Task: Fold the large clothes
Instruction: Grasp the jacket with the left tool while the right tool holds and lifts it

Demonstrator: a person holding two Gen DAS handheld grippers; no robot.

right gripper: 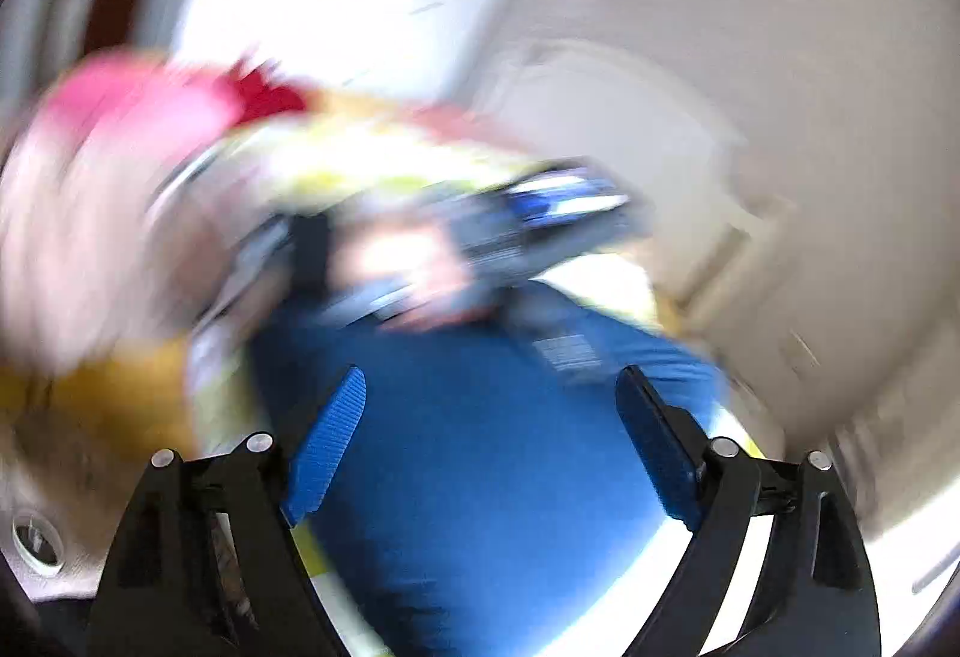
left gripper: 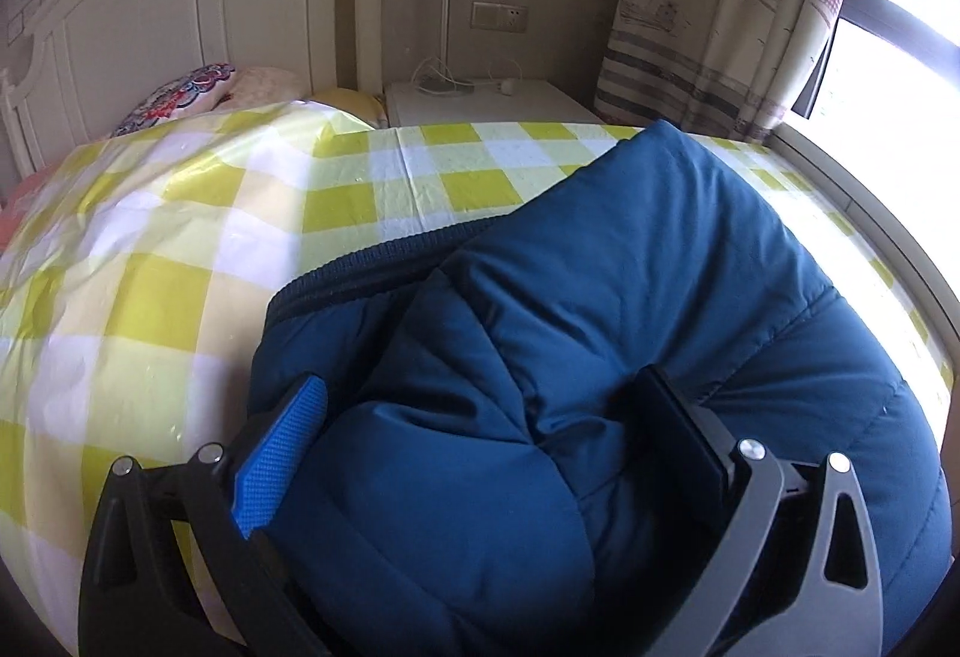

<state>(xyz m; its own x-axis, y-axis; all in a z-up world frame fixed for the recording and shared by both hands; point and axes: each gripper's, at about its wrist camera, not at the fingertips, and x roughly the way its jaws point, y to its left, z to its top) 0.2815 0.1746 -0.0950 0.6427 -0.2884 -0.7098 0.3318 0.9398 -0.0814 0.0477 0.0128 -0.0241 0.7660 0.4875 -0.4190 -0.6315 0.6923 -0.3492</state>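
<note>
A dark blue padded jacket (left gripper: pixel 630 297) lies bunched on a bed with a yellow and white checked sheet (left gripper: pixel 180 249). My left gripper (left gripper: pixel 486 405) is open wide, its fingers on either side of a thick fold of the jacket, pressing into it. In the right wrist view the picture is heavily blurred by motion. My right gripper (right gripper: pixel 489 405) is open and empty above the blue jacket (right gripper: pixel 480 477). The other hand-held gripper (right gripper: pixel 540 219) and the hand holding it show blurred beyond it.
A white headboard (left gripper: pixel 180 9) and patterned pillows (left gripper: pixel 180 96) are at the bed's far end. A white nightstand (left gripper: pixel 486 102) with cables stands beside it. A curtain (left gripper: pixel 720 9) and bright window (left gripper: pixel 900 45) are at the right.
</note>
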